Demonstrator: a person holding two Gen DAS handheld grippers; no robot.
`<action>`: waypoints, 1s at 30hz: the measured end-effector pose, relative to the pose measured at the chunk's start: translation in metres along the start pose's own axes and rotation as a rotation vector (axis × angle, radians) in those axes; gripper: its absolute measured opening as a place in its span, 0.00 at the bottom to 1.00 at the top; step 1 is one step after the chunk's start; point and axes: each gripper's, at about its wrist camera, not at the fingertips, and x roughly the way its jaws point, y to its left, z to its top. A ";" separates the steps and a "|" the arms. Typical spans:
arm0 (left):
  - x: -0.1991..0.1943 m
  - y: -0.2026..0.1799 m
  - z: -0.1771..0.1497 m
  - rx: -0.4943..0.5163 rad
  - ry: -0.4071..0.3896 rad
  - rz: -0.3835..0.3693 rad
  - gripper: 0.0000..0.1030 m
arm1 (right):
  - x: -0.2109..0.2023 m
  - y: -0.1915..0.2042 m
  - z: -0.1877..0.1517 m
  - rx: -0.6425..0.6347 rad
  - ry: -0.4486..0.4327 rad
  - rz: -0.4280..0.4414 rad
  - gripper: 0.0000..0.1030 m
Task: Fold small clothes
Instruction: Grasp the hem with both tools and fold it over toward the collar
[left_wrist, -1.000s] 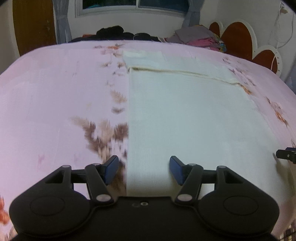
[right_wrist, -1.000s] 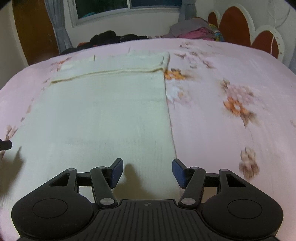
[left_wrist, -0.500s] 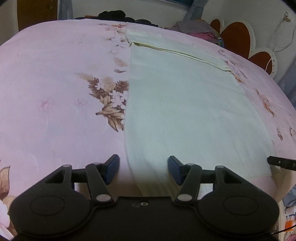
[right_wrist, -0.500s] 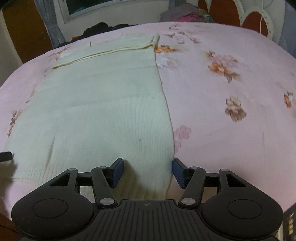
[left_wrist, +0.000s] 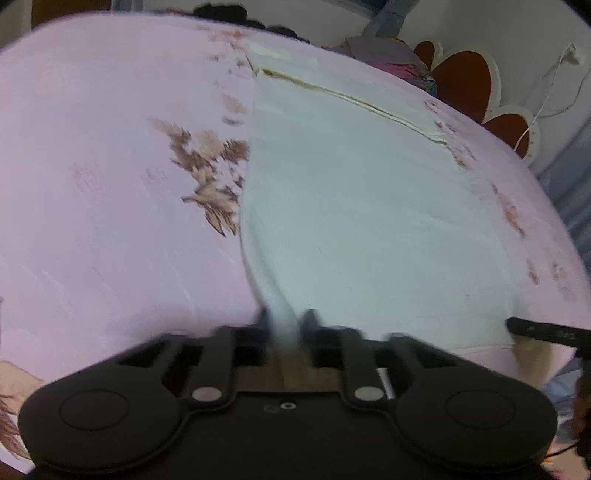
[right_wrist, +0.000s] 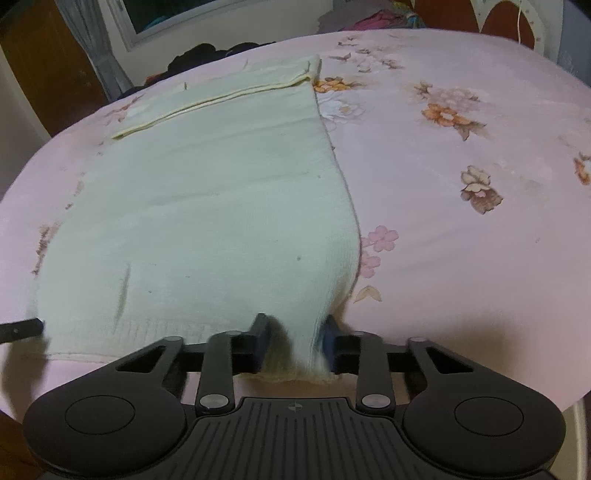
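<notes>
A cream knit garment (left_wrist: 351, 221) (right_wrist: 207, 206) lies flat on the pink flowered bedsheet (left_wrist: 92, 221) (right_wrist: 461, 258), with a folded band across its far end. My left gripper (left_wrist: 284, 325) is shut on the garment's near left corner, and a ridge of fabric is pinched up between its fingers. My right gripper (right_wrist: 295, 343) is at the near right corner. Its jaws are closing, and the hem is bunched between the blue pads. Each view shows the other gripper's fingertip at the opposite corner of the hem.
The bed's near edge runs just under both grippers. Dark clothes (right_wrist: 207, 55) and a coloured pile of clothes (right_wrist: 362, 18) lie along the far side below a window. A brown and white headboard (left_wrist: 465, 85) stands at the far right, and open sheet lies on both sides of the garment.
Both grippers came down toward the near hem, then closed from wide open onto its two corners. The fabric at each corner now stands bunched between the fingers.
</notes>
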 end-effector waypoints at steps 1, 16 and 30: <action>0.000 0.001 0.001 -0.014 0.007 -0.017 0.05 | 0.000 0.001 0.001 0.010 0.007 0.016 0.11; -0.019 -0.025 0.104 0.016 -0.240 -0.105 0.04 | -0.024 0.012 0.087 0.003 -0.186 0.122 0.09; 0.075 -0.027 0.252 -0.051 -0.351 -0.070 0.04 | 0.073 0.004 0.263 0.036 -0.331 0.130 0.08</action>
